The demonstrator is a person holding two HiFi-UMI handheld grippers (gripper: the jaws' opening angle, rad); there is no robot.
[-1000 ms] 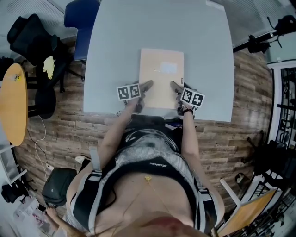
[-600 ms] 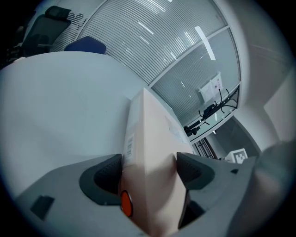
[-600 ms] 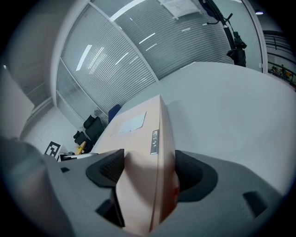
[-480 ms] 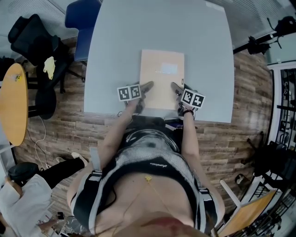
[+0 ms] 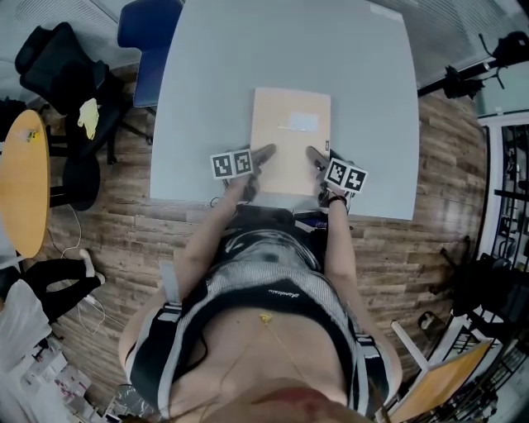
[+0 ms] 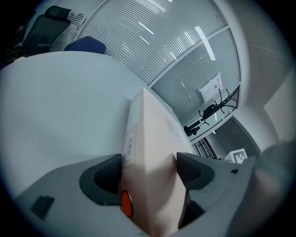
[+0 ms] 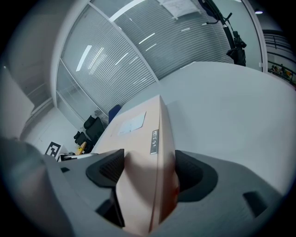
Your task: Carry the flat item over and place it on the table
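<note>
Placing step: the box (image 5: 290, 136) is over the bench (image 5: 207, 74), near its front edge; whether it rests there or hangs just above, I cannot tell. The left tool (image 5: 263, 154) and right tool (image 5: 315, 155) each clench a near corner. Next (my guess): settle it flat, then release both. A blue chair (image 5: 145, 25) stands beyond the bench's far-left corner, out of the way.
</note>
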